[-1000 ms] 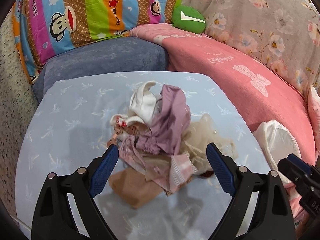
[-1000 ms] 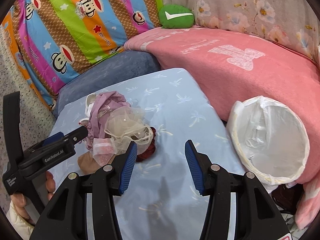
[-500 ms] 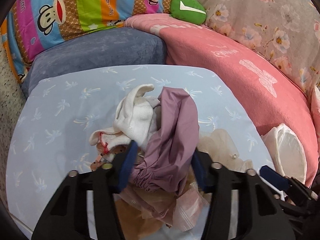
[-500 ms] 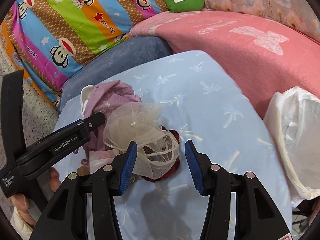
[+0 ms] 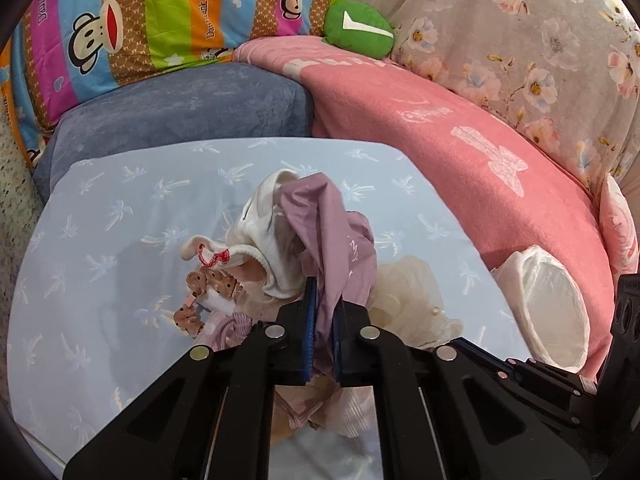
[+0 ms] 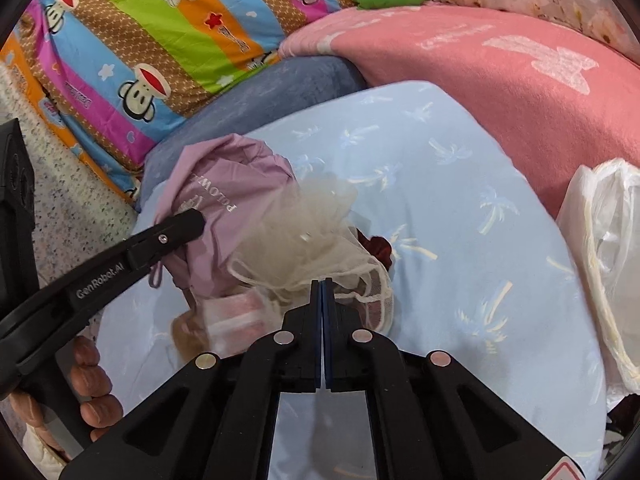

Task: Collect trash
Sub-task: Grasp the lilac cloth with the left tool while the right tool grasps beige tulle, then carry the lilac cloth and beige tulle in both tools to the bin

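A heap of soft trash lies on the light blue table (image 5: 120,240). My left gripper (image 5: 323,308) is shut on the mauve cloth bag (image 5: 332,232), seen also in the right wrist view (image 6: 224,208). White cloth (image 5: 264,240) and a brown dotted scrap (image 5: 208,284) lie to its left. My right gripper (image 6: 321,286) is shut on the beige mesh bag (image 6: 304,236), which also shows in the left wrist view (image 5: 408,296). A dark red item (image 6: 378,246) peeks from under the mesh. A white-lined bin (image 5: 548,308) stands at the table's right edge, also in the right wrist view (image 6: 608,264).
A pink blanket (image 5: 440,128) covers the sofa to the right, a blue cushion (image 5: 180,108) lies behind the table, with a striped monkey-print quilt (image 5: 140,20) and a green pillow (image 5: 356,28) beyond. A pinkish plastic bag (image 6: 240,312) lies low in the heap.
Both grippers moved forward into the heap and shut. The left closed on the mauve bag, the right closed on the mesh bag.
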A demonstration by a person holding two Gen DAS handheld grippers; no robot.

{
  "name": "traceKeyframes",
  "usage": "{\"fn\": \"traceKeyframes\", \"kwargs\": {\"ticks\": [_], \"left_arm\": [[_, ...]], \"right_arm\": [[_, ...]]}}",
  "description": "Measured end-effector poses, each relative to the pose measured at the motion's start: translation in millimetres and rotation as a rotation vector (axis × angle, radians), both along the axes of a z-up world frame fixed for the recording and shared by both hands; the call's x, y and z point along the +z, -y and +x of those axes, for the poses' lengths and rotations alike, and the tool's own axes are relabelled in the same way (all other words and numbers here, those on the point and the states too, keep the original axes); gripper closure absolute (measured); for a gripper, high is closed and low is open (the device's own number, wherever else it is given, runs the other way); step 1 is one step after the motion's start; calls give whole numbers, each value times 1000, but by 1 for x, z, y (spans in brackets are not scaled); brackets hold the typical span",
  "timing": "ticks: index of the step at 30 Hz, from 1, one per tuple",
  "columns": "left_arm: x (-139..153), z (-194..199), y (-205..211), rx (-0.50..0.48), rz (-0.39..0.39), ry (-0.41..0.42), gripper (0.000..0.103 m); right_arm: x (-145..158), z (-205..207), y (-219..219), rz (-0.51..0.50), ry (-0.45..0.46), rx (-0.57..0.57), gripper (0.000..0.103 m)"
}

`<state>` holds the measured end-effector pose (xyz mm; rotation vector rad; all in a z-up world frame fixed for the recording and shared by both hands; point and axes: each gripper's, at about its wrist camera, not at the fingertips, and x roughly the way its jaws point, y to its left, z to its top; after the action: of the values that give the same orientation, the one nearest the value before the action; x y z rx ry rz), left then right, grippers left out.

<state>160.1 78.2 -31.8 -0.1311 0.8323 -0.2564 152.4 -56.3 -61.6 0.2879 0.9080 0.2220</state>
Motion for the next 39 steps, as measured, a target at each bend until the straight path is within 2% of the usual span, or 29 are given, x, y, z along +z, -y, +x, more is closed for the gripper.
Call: {"fn": "traceKeyframes", "kwargs": {"ticks": [5, 9, 12, 14, 20, 26, 30, 31, 32, 34, 39], "left_arm": [[23, -14, 4, -9, -9, 43, 97], [36, -22, 3, 1, -10, 72, 97], [43, -27, 0, 10, -13, 89, 97], [47, -30, -2, 18, -13, 102, 97], [56, -30, -13, 43, -26, 130, 96], [51, -24, -22, 74, -14, 124, 96], [46, -25, -25, 81, -10, 115, 96], [45, -25, -26, 80, -7, 114, 96], [44, -26, -26, 79, -5, 113, 96], [43, -27, -26, 78, -5, 110, 96], [44, -30, -24, 75, -9, 106, 96]], "right_arm": [[38, -19, 1, -24, 90, -4, 102], [51, -24, 6, -65, 115, -23, 101], [50, -22, 10, -68, 103, -31, 86], [47, -21, 12, -74, 100, -40, 63], [24, 1, 2, -62, 57, -21, 49], [2, 28, -15, -62, 21, -13, 40], [-14, 40, -23, -59, -17, -7, 43], [-17, 41, -25, -52, -30, 0, 56], [-20, 41, -25, -46, -47, 7, 78], [-23, 38, -26, -32, -64, 15, 97], [-1, 19, -14, -3, 0, 2, 101]]}}
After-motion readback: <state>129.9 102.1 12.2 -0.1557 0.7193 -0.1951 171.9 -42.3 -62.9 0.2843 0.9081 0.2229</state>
